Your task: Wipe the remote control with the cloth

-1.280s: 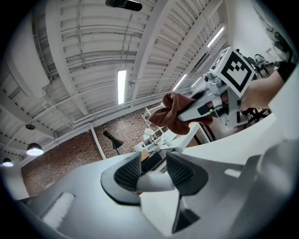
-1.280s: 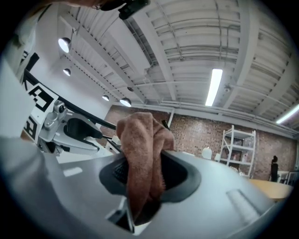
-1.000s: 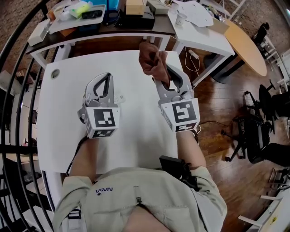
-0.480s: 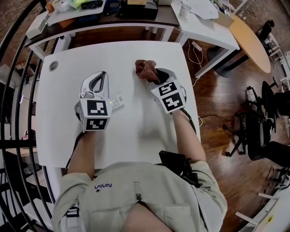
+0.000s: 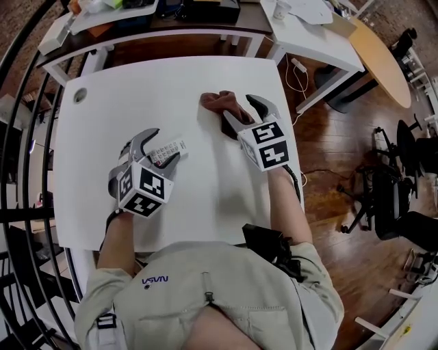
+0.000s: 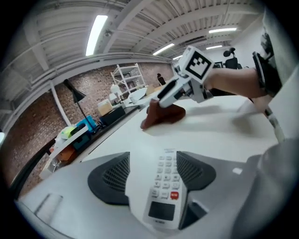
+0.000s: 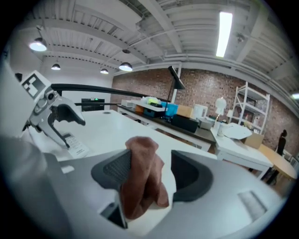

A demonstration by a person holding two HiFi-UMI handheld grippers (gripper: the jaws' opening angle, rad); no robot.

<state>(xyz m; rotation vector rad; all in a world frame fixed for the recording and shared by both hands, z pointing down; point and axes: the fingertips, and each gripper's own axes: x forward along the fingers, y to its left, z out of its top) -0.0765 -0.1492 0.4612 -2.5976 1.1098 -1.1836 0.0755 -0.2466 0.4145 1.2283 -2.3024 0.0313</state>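
Note:
A white remote control [image 5: 166, 148] [image 6: 163, 191] with a red button lies on the white table [image 5: 205, 191], between the jaws of my left gripper [image 5: 161, 145] [image 6: 153, 156]. Those jaws have just been opening and now stand open round it. The brown cloth [image 5: 222, 102] [image 7: 142, 179] sits bunched on the table at the back right. My right gripper [image 5: 236, 109] [image 7: 150, 156] has also just been opening. The cloth leans on its left pad, with a gap to the right one. The left gripper view shows the cloth [image 6: 163, 114] beyond the remote.
A round grommet hole [image 5: 81, 96] marks the table's far left corner. The table's right edge runs close by the right gripper. Behind stand a cluttered dark bench [image 5: 137, 20], a white side table [image 5: 308, 27] and a round wooden table [image 5: 380, 55]. A black railing [image 5: 27, 137] curves along the left.
Both grippers have come down to the table and their jaws have spread. The cloth, held up before, now rests on the table. The remote lies between the left jaws.

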